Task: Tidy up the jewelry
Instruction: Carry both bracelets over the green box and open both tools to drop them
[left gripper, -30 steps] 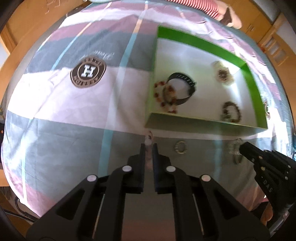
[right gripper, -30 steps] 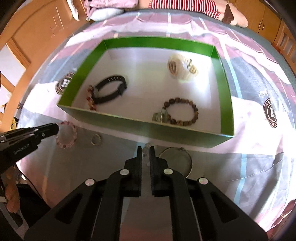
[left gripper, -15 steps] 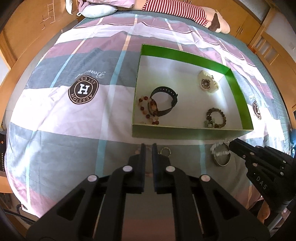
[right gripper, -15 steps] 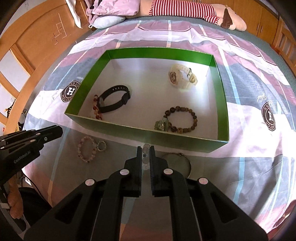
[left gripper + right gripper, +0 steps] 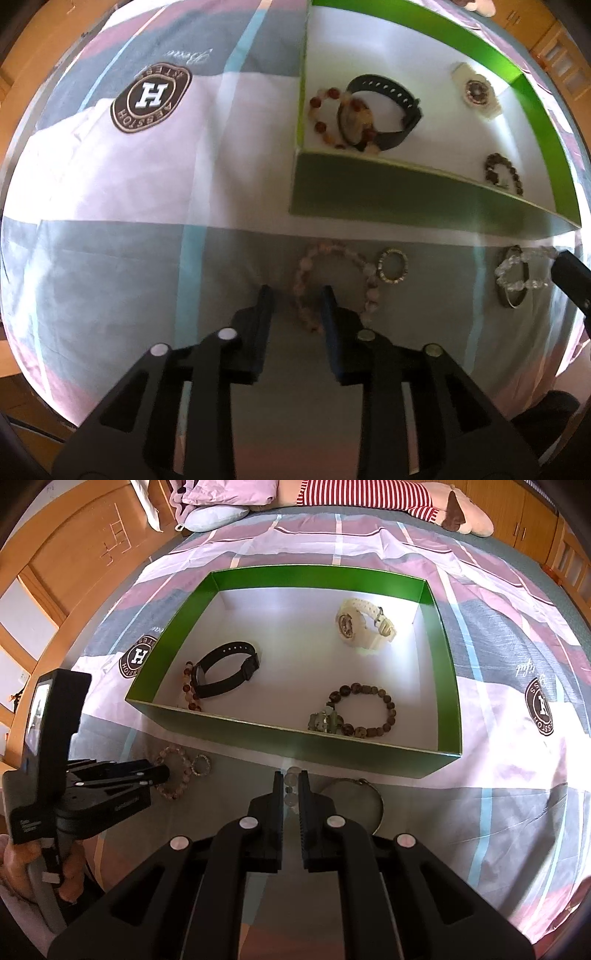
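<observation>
Four pieces lie in the green box [image 5: 295, 746], while the left gripper [image 5: 297, 295], jaws apart, straddles the pink bracelet [image 5: 334, 284] and the right gripper [image 5: 291, 781] seemingly pinches the clear bead bracelet [image 5: 517, 271].

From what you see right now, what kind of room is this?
Most likely a bedroom. The green box of jewelry sits on a bed with a plaid sheet, a pillow lies at the far end, and wooden cabinets stand behind it.
</observation>
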Motion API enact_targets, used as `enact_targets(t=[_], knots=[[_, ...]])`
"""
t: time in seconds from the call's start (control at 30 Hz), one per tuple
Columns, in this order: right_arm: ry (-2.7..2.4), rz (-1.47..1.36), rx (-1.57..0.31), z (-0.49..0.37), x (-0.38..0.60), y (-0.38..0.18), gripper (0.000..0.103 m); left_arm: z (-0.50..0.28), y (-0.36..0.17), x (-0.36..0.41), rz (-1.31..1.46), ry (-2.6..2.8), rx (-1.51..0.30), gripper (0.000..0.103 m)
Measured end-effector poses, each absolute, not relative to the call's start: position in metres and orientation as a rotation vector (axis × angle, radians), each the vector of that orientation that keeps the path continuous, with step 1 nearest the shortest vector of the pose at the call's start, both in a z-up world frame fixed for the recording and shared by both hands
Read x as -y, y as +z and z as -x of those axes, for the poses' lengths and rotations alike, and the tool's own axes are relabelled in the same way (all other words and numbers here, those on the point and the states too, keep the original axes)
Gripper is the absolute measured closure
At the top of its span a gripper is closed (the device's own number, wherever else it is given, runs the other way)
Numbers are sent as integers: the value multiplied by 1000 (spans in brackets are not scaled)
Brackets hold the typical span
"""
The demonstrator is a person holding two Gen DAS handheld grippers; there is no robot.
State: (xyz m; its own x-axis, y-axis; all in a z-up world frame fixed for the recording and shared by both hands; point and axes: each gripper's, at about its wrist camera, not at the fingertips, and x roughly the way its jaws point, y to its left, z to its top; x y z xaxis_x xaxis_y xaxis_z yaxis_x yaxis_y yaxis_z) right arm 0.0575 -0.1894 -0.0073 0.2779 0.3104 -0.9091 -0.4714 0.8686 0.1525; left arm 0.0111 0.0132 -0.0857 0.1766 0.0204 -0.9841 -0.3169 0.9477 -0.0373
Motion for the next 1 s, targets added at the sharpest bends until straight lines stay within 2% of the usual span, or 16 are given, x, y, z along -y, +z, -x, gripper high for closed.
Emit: enact_targets(t=[0.03,0.07,0.6,1.0], knots=[[527,161,-1182,-57,189,-9,96,-11,-85,-13,252,247,-1370,94],[527,163,-1185,-57,188,-10,96,-11,-83,-14,259,240,-1366,95],[550,124,-1137,-55,192,15,96,6,9,6,236,148,-1119,96],[571,19,-957,-59,205,54,96,-9,51,33,185,139,-1016,96]])
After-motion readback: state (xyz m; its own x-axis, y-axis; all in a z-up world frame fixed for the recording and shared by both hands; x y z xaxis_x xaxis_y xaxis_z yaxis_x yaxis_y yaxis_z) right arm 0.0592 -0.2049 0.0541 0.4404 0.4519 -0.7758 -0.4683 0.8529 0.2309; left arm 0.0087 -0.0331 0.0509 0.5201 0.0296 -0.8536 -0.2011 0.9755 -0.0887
